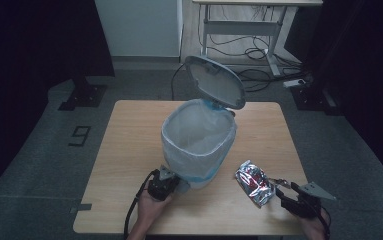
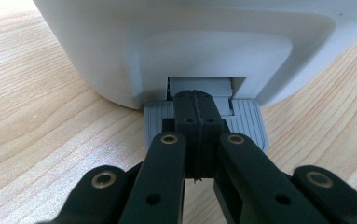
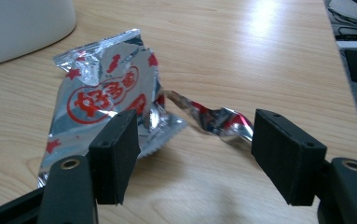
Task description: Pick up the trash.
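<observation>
A white pedal bin (image 1: 199,145) with a clear liner stands mid-table, its lid (image 1: 216,82) raised. My left gripper (image 1: 178,186) is at the bin's near base. In the left gripper view the left gripper (image 2: 195,99) is shut, tips resting on the grey ribbed pedal (image 2: 247,122) under the bin's white body (image 2: 190,42). A crumpled silver and red snack wrapper (image 1: 253,182) lies flat to the bin's right. My right gripper (image 1: 283,191) is just behind it, open. In the right gripper view the wrapper (image 3: 104,93) and its torn strip (image 3: 213,120) lie beyond the open right gripper (image 3: 197,140).
The wooden table (image 1: 129,150) has bare room left of and behind the bin. Its right edge (image 3: 339,84) is close to the wrapper. A desk frame with cables (image 1: 249,35) stands on the floor beyond the table.
</observation>
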A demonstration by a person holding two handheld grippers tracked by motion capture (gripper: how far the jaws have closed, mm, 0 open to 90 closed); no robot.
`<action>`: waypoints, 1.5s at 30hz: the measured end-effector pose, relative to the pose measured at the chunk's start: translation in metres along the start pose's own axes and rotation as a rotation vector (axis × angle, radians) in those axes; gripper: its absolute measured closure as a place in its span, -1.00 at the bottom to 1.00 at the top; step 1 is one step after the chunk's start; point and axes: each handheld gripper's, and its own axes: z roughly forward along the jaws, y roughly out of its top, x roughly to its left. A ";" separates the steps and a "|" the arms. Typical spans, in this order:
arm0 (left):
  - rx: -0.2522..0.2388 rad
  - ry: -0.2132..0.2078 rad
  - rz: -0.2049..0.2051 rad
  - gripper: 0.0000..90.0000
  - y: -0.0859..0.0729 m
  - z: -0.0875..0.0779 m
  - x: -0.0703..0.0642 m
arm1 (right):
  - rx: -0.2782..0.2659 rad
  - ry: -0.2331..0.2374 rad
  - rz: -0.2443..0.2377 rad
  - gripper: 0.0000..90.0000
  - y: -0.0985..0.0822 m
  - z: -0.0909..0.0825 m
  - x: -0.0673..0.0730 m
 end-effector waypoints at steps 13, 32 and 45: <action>-0.002 0.007 0.011 1.00 0.000 0.000 -0.001 | 0.073 -0.005 -0.009 -0.28 0.001 0.026 0.018; -0.003 0.014 0.021 1.00 0.000 0.000 -0.002 | 0.097 0.015 0.080 0.82 0.000 0.025 0.012; -0.001 0.011 0.024 1.00 0.000 0.000 -0.001 | -0.031 0.081 0.141 0.96 0.012 0.004 0.010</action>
